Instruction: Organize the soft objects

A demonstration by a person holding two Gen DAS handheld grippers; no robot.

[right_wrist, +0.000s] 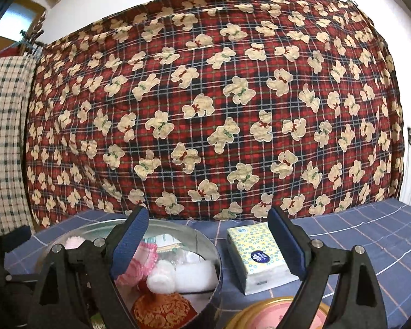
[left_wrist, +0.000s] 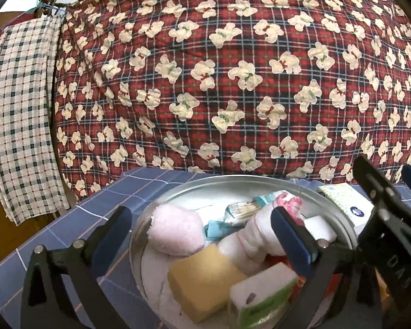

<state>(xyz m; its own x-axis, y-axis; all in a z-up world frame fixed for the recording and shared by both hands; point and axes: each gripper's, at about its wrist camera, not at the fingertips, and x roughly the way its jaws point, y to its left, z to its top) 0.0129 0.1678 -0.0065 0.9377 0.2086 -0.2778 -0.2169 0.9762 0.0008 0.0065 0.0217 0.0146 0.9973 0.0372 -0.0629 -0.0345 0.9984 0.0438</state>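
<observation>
Over the round metal tin (left_wrist: 139,235), both grippers are hovering with their jaws spread wide and nothing between the pads. The left gripper (left_wrist: 202,235) is sitting above the packed contents: a pink fluffy roll (left_wrist: 175,233), a yellow sponge (left_wrist: 202,282), a white rolled cloth (left_wrist: 243,244) and a white-and-green sponge (left_wrist: 263,298) at the near edge. The right gripper (right_wrist: 208,244) is pointing between the tin's right wall and the tissue pack (right_wrist: 257,255), which is lying on the blue checked cloth (right_wrist: 370,235) just right of the tin, still outside it.

Risk is building here. That tin is looking crowded, so pushing the tissue pack in could be squeezing the white-and-green sponge or the red-and-gold cushion (right_wrist: 161,312) over the near rim. The two grippers are also working very close together; the right one is showing at the right edge of the left view, and a careless swing could be knocking them into each other or nudging the tin. A gold-rimmed lid (right_wrist: 271,315) is lying near the right gripper, easy to clip.
</observation>
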